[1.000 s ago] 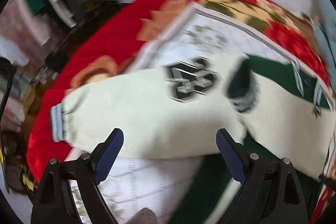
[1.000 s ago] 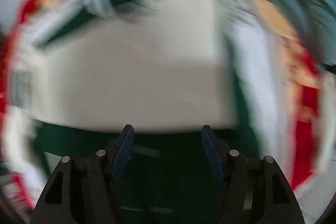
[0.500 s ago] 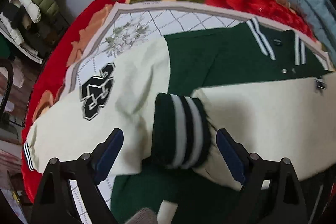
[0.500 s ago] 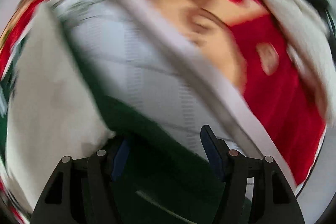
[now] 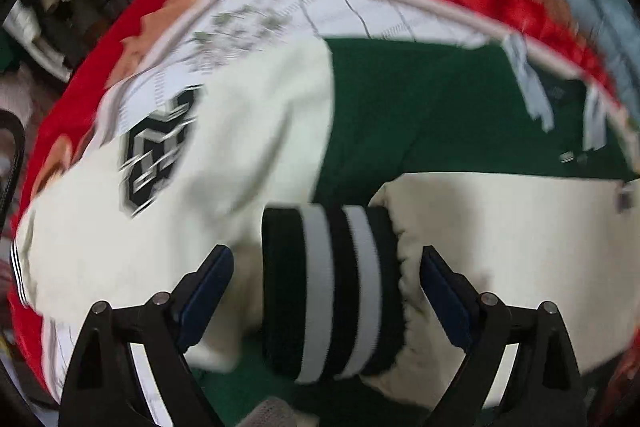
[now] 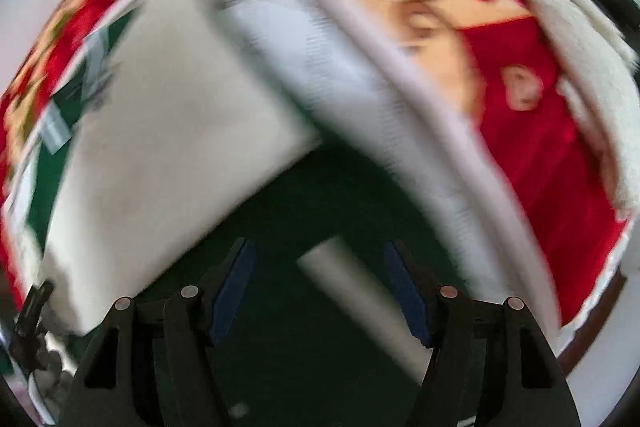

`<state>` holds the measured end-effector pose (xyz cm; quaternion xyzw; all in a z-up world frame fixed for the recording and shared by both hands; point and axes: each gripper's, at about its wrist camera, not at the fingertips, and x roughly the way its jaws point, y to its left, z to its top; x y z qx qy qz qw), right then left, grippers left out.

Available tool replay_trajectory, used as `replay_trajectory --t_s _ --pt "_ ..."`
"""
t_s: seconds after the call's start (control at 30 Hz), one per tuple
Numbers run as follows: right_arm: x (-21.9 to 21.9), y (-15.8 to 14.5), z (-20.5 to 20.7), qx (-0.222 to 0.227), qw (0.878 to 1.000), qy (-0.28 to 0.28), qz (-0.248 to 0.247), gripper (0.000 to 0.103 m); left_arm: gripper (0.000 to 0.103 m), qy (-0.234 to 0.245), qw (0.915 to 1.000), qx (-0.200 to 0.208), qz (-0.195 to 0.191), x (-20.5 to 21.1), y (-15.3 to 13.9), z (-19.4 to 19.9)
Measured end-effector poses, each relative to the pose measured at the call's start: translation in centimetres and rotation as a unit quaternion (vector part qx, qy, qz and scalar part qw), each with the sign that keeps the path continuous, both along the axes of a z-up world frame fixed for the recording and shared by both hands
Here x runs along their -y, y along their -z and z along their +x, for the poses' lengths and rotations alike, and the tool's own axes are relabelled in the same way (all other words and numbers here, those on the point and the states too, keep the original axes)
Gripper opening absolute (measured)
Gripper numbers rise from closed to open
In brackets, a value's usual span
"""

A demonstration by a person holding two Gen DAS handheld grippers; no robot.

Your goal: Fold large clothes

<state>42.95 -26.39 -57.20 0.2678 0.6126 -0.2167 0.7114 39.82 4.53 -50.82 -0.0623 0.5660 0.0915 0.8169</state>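
Hand-held gripper [image 5: 326, 291] agape over cuff [image 5: 332, 291]

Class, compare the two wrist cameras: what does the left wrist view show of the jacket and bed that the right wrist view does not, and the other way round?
Only the left wrist view shows the striped cuff between the open left gripper's fingers, and the number patch.

Only the right wrist view shows the open right gripper over dark green fabric.

Both show the green and cream jacket on the red floral blanket.
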Motion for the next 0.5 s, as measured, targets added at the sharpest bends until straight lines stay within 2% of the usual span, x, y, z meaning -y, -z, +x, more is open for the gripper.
replay_trajectory --t_s 0.1,0.13,0.2,0.27,0.3,0.37,0.4,0.43,0.47,0.5 --pt "-7.4 -1.1 3.2 0.023 0.995 -0.081 0.061 0.070 0.094 -0.037 0.9991 0.010 -0.016 -2.8 -2.9 -4.9" --pt "-10.7 -1.2 4.4 0.027 0.989 -0.123 0.076 0.070 0.094 -0.052 0.9985 0.009 -0.015 -3.7 -3.4 -6.3" --pt "-17.9 -1.1 7.1 0.026 0.970 -0.226 0.086 0.070 0.094 -0.085 0.9963 0.001 -0.011 -6.4 -4.2 -9.1" --pt "-24.0 -0.6 8.8 0.026 0.939 -0.334 0.072 0.070 0.094 -0.125 0.9922 -0.010 -0.003 -9.5 -4.5 -11.7" --pt "-27.8 -0.2 9.4 0.018 0.915 -0.400 0.043 0.070 0.094 -0.141 0.9898 -0.017 -0.001 -10.9 -4.4 -12.7" --pt "-32.8 1.0 9.2 0.014 0.868 -0.496 -0.010 0.070 0.094 -0.169 0.9854 -0.022 0.005 -13.1 -4.3 -14.1" --pt "-35.4 1.8 8.9 0.009 0.840 -0.540 -0.055 0.069 0.094 -0.181 0.9831 -0.025 0.010 -14.2 -4.2 -14.8" --pt "-37.2 2.5 8.6 0.013 0.817 -0.567 -0.100 0.067 0.094 -0.191 0.9810 -0.027 0.014 -15.2 -4.0 -15.3" --pt "-37.9 2.8 8.6 0.021 0.808 -0.574 -0.132 0.044 0.094 -0.201 0.9791 -0.028 0.016 -16.1 -3.9 -15.7" --pt "-38.4 3.0 9.0 0.033 0.808 -0.568 -0.153 0.024 0.094 -0.212 0.9767 -0.026 0.018 -17.2 -3.9 -16.3"
